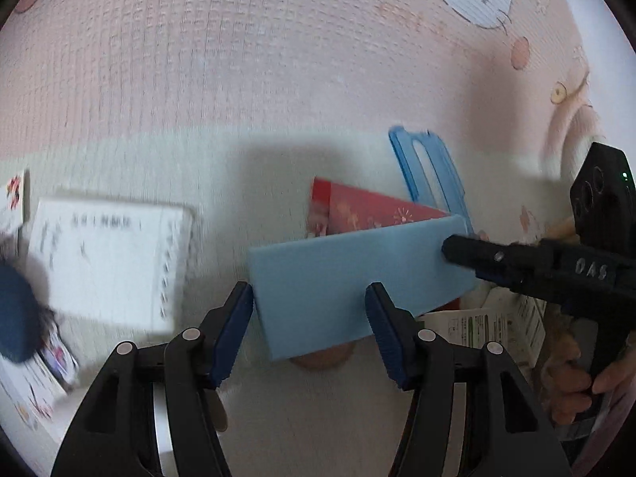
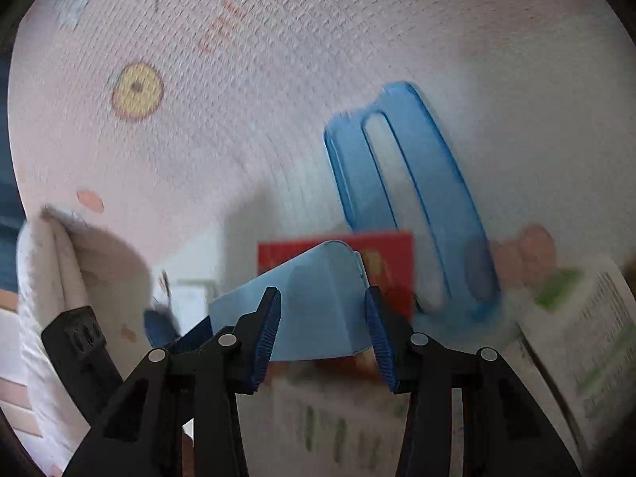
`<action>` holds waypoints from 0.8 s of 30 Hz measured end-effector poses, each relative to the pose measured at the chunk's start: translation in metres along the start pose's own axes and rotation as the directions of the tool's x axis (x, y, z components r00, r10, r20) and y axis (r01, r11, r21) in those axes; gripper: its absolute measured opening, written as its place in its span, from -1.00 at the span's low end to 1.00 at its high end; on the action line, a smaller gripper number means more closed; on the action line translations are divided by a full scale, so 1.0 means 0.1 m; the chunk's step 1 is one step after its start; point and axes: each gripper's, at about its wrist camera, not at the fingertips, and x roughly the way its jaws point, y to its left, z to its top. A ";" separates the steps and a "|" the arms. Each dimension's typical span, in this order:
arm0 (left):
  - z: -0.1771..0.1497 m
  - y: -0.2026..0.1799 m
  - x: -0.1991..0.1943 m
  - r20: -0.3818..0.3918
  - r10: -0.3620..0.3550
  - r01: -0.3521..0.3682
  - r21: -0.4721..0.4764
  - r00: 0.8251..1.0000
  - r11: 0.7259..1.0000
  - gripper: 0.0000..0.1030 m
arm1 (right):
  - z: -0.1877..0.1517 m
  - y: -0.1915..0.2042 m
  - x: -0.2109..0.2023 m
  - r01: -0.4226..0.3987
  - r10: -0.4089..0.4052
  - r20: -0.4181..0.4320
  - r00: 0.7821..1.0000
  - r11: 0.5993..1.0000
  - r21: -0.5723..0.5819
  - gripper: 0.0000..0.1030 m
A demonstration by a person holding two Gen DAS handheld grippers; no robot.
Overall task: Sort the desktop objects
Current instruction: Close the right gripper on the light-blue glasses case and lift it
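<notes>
Presently the right gripper (image 2: 320, 318) grips a pale blue box (image 1: 357, 278) by one end, jaws half-wide on it, holding it clear of the patterned cloth (image 1: 198, 79). Left gripper (image 1: 308, 310) stands wide and empty, its pads near the box's other end. Behind the box lie a red packet (image 1: 369, 210) and a blue clip (image 2: 401, 198); a white box (image 1: 107, 262) sits well left. Judged step: carrying the box to its place. Next move calls for a steady set-down clear of the packet.

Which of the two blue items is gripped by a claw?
The pale blue flat box, solid and opaque, sits clamped in the right claw. The clear blue slotted tray lies untouched on the patterned mat.
</notes>
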 end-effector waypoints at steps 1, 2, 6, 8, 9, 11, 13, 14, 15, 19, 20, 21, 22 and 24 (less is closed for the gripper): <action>-0.02 0.02 -0.02 0.000 -0.004 0.004 -0.014 1.000 1.000 0.22 | -0.05 0.00 -0.01 0.022 -0.022 -0.002 1.000 1.000 -0.021 -0.19; -0.04 0.06 -0.03 0.000 -0.011 0.011 -0.033 1.000 0.999 0.22 | -0.08 0.09 0.02 0.044 -0.045 0.000 0.999 0.998 -0.042 -0.19; -0.10 0.02 -0.04 0.023 -0.012 0.014 -0.075 1.000 0.997 0.22 | -0.21 0.20 0.05 0.097 -0.098 -0.005 0.995 0.987 -0.125 -0.18; -0.19 0.05 -0.13 0.023 -0.002 0.003 -0.059 1.000 0.998 0.22 | -0.28 0.15 0.03 0.090 -0.098 -0.046 0.994 0.985 -0.148 -0.18; -0.16 -0.03 -0.10 0.021 0.000 0.000 -0.043 1.000 0.999 0.22 | -0.32 0.15 0.02 0.094 -0.107 -0.066 0.992 0.980 -0.178 -0.18; -0.15 -0.21 0.05 0.023 0.004 -0.003 -0.031 1.000 1.000 0.23 | -0.41 0.25 0.07 0.105 -0.123 -0.072 0.990 0.969 -0.224 -0.18; -0.17 -0.24 0.06 0.030 0.007 -0.006 -0.033 1.000 0.999 0.24 | -0.47 0.25 0.07 0.108 -0.123 -0.046 0.991 0.963 -0.245 -0.18; -0.15 -0.26 0.08 0.032 0.008 -0.007 -0.033 0.999 0.999 0.24 | -0.50 0.23 0.05 0.106 -0.116 -0.030 0.993 0.964 -0.245 -0.18; -0.15 -0.28 0.09 0.032 0.010 -0.009 -0.028 0.999 1.000 0.24 | -0.51 0.23 0.04 0.106 -0.113 -0.015 0.994 0.964 -0.243 -0.18; -0.27 -0.39 0.05 0.045 0.020 -0.022 0.038 0.999 0.999 0.25 | -0.59 0.25 -0.05 0.097 -0.093 0.028 0.995 0.961 -0.259 -0.14; -0.30 -0.41 0.03 0.046 0.021 -0.024 0.055 0.999 0.998 0.25 | -0.62 0.27 -0.05 0.087 -0.081 0.031 0.996 0.959 -0.269 -0.13; -0.37 -0.41 -0.01 0.042 0.024 -0.028 0.085 0.999 0.996 0.25 | -0.65 0.26 -0.06 0.079 -0.074 0.029 0.997 0.955 -0.287 -0.13; -0.42 -0.43 -0.02 0.044 0.032 -0.037 0.111 0.998 0.993 0.25 | -0.68 0.27 -0.06 0.077 -0.073 0.025 0.997 0.951 -0.300 -0.13; -0.50 -0.45 -0.05 0.069 0.058 -0.068 0.147 0.996 0.987 0.25 | -0.74 0.28 -0.06 0.067 -0.063 0.020 0.998 0.943 -0.325 -0.13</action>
